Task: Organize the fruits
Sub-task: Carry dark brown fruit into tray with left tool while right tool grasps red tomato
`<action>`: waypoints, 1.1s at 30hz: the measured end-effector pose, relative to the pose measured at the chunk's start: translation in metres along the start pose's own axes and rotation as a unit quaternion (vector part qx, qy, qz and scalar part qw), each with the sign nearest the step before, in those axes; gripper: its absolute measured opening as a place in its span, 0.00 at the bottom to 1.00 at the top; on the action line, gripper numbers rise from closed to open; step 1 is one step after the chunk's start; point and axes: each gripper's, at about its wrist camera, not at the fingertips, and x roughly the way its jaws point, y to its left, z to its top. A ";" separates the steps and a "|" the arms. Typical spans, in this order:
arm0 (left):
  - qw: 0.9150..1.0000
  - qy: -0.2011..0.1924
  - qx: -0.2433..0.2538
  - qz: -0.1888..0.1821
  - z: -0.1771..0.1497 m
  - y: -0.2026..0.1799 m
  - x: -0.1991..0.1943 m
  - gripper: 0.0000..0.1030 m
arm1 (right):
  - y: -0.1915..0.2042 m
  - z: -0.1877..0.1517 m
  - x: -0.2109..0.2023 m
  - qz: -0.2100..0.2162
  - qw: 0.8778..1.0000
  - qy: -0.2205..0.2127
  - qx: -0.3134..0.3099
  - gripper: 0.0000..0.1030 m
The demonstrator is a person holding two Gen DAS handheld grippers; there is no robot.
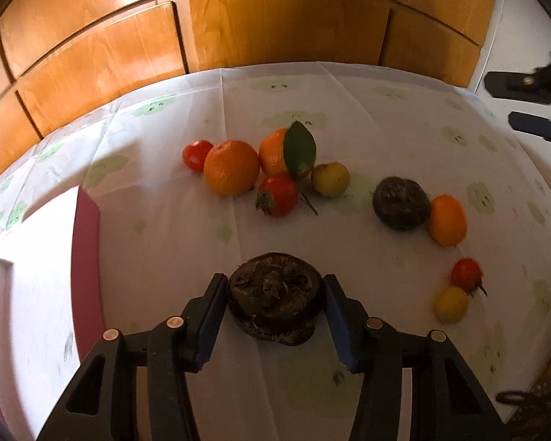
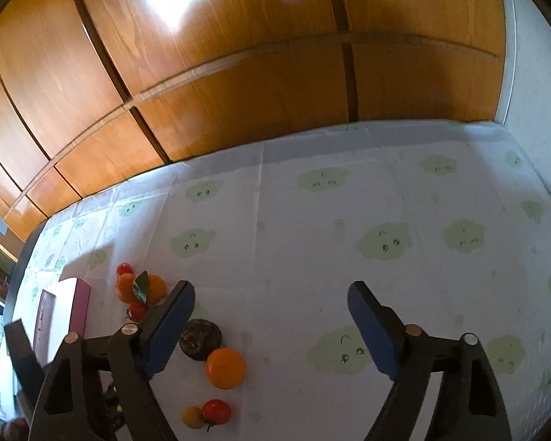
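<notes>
A dark brown, rough, flat-topped fruit (image 1: 275, 301) rests on the tablecloth between my left gripper's (image 1: 275, 283) pads, which press on its two sides. Further back lie two oranges (image 1: 231, 167), one with a green leaf (image 1: 300, 149), two red fruits (image 1: 278, 194) and a yellow-green one (image 1: 330, 179). To the right are a second dark fruit (image 1: 400, 198), a small orange (image 1: 447, 220), a small red fruit (image 1: 467, 271) and a yellow one (image 1: 451, 304). My right gripper (image 2: 270, 288) hangs open above bare cloth, with nothing between its fingers.
A white box with maroon sides (image 1: 86, 257) stands at the left of the table. Wooden cabinet doors (image 1: 275, 29) rise right behind the table's far edge. The cloud-patterned tablecloth (image 2: 385, 242) stretches to the right. My right gripper (image 1: 503, 104) shows at the left wrist view's upper right.
</notes>
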 end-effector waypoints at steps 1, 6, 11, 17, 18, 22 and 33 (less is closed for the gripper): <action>1.000 0.000 -0.001 -0.001 -0.004 0.000 -0.003 0.51 | -0.001 0.000 0.002 0.003 1.000 0.006 0.003 0.79; 1.000 -0.015 0.010 -0.004 -0.034 -0.009 -0.021 0.51 | 0.001 -0.004 0.015 0.045 0.998 0.053 0.002 0.64; 1.000 -0.023 -0.002 -0.008 -0.036 -0.009 -0.016 0.52 | 0.019 -0.021 0.035 0.091 0.984 0.149 -0.039 0.62; 1.000 -0.030 0.001 -0.005 -0.037 -0.010 -0.015 0.53 | 0.024 -0.039 0.046 0.081 0.974 0.207 -0.045 0.39; 1.000 -0.030 0.001 -0.005 -0.038 -0.011 -0.015 0.53 | 0.026 -0.041 0.046 0.093 0.972 0.212 -0.044 0.39; 1.000 -0.029 0.005 -0.003 -0.037 -0.011 -0.015 0.53 | 0.033 -0.049 0.048 0.110 0.965 0.233 -0.056 0.34; 0.999 -0.031 -0.005 -0.006 -0.033 -0.008 -0.012 0.54 | 0.035 -0.062 0.061 0.098 0.955 0.273 -0.066 0.26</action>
